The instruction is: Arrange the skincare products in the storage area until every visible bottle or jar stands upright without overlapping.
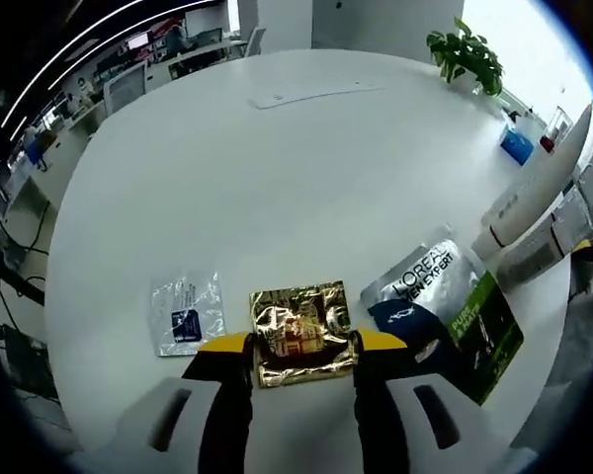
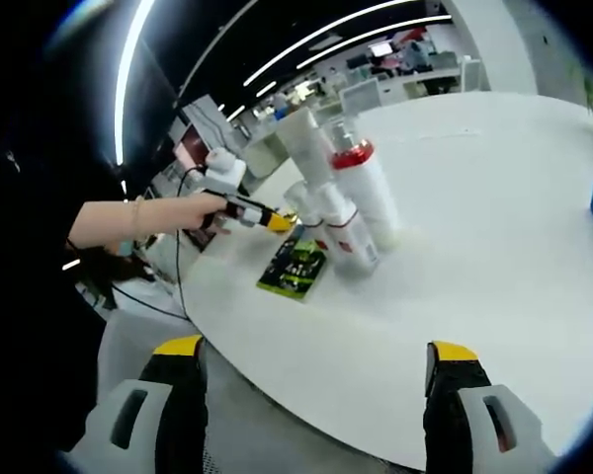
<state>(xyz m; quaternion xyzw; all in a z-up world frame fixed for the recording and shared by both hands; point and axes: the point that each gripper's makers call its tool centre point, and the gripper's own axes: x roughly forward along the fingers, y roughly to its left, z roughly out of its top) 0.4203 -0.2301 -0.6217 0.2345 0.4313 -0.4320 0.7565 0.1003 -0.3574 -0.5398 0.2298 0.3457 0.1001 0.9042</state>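
Progress check — the bottle side looks mostly sorted, the flat stuff not so much. In the right gripper view there's a cluster of white bottles (image 2: 341, 202) standing upright on the tabletop (image 2: 474, 267). I count about four, two with red bands, packed close together, and I can't tell whether they're touching. A green sachet (image 2: 295, 269) lies flat just beside them.

The left gripper (image 1: 301, 346) has its jaws closed in on a gold foil packet (image 1: 298, 331), one tip against each side edge, so I'd call it clamped on that. The packet is still flat on the tabletop. To its left is one clear plastic sachet (image 1: 186, 314); to its right, one silver L'Oreal pouch (image 1: 425, 278) overlapping a dark blue one (image 1: 405, 318), plus the green sachet. So five flat packs in all.

The right gripper (image 2: 311, 370) hangs off the tabletop edge, jaws wide apart, holding nothing.

My guess — the packs still need spreading out, since those pouches overlap.
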